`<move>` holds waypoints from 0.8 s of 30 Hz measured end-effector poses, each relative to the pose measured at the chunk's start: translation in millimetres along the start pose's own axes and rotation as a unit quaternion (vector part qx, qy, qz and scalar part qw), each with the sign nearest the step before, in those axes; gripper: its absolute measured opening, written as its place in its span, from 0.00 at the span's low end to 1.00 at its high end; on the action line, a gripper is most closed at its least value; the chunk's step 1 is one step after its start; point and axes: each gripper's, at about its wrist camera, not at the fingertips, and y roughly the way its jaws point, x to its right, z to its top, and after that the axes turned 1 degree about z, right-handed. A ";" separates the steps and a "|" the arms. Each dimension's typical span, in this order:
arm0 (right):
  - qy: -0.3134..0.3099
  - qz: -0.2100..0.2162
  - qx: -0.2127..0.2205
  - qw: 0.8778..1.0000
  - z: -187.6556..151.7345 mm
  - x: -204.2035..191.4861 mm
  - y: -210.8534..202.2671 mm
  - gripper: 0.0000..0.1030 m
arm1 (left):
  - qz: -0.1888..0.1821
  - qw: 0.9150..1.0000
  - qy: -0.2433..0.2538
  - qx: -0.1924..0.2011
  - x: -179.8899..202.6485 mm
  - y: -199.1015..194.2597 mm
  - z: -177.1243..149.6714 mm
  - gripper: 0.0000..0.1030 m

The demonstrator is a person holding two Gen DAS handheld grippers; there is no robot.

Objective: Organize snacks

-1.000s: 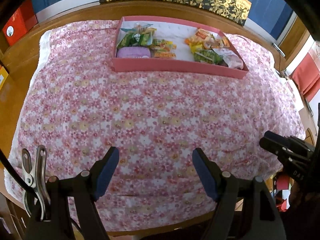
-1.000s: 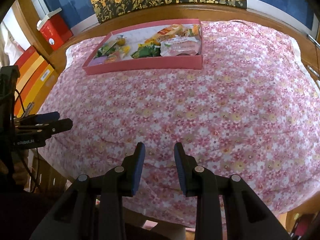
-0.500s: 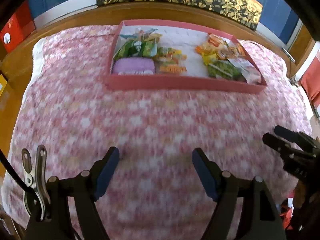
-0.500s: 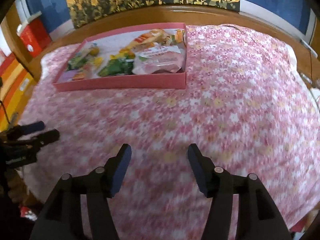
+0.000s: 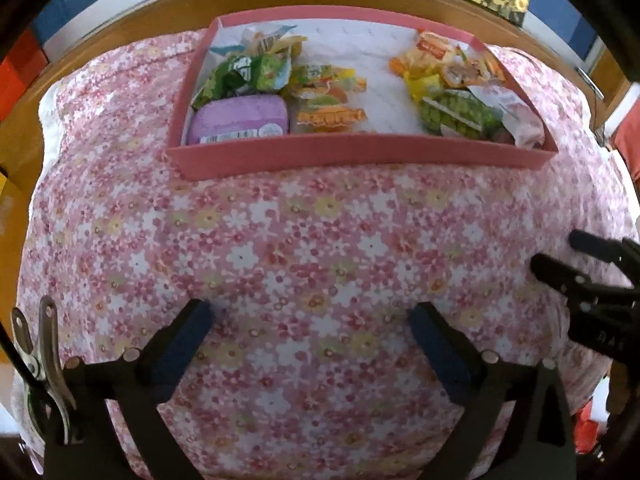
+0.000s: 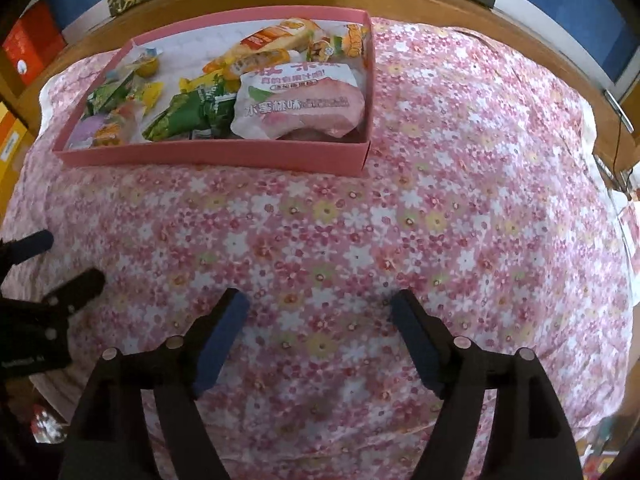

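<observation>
Both tools, left tool (image 5: 310,330) & right tool (image 6: 318,326), just opened wide, empty, over floral cloth (image 5: 320,240).

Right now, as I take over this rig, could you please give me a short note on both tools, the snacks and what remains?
Left tool: open, empty, jaws just widened, above the pink floral cloth.
Right tool: open, empty, jaws have just been opening, over the same cloth.
Snacks: all lie in the shallow pink rectangular cardboard tray at the far side, in two loose heaps: purple flat packet and green bags on one side, green pea bag and pale pink bag on the other.
Done: nothing on the cloth.
Left: sorting inside the tray, if wanted.
</observation>
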 end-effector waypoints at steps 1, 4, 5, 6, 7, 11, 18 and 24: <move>0.001 -0.001 -0.003 1.000 1.8 0.1 0.7 0.77 | 0.000 1.000 -0.001 -0.008 -0.3 1.1 2.8 1.00; 0.002 0.000 -0.016 1.000 9.2 -0.2 3.4 0.77 | 0.003 0.999 0.000 -0.032 0.3 5.2 12.4 1.00; 0.001 0.000 -0.020 1.000 10.9 -0.1 4.3 0.77 | 0.004 0.999 0.000 -0.041 1.2 7.5 17.7 1.00; 0.000 -0.001 -0.025 1.000 15.3 0.8 5.4 0.77 | 0.004 0.999 -0.002 -0.050 1.6 9.6 22.7 1.00; 0.000 0.000 -0.031 1.000 18.9 0.3 6.5 0.77 | 0.003 0.998 -0.003 -0.055 5.4 13.8 34.7 1.00; 0.008 0.008 -0.056 0.998 38.7 2.4 13.2 0.80 | 0.005 0.998 -0.007 -0.063 6.1 18.3 45.2 1.00; 0.046 0.008 -0.102 0.994 66.0 2.4 31.0 1.00 | 0.003 0.995 -0.007 -0.100 6.0 34.0 75.1 1.00; 0.027 0.007 -0.105 0.994 85.0 2.5 41.6 1.00 | 0.007 0.994 -0.009 -0.109 6.5 44.4 93.5 1.00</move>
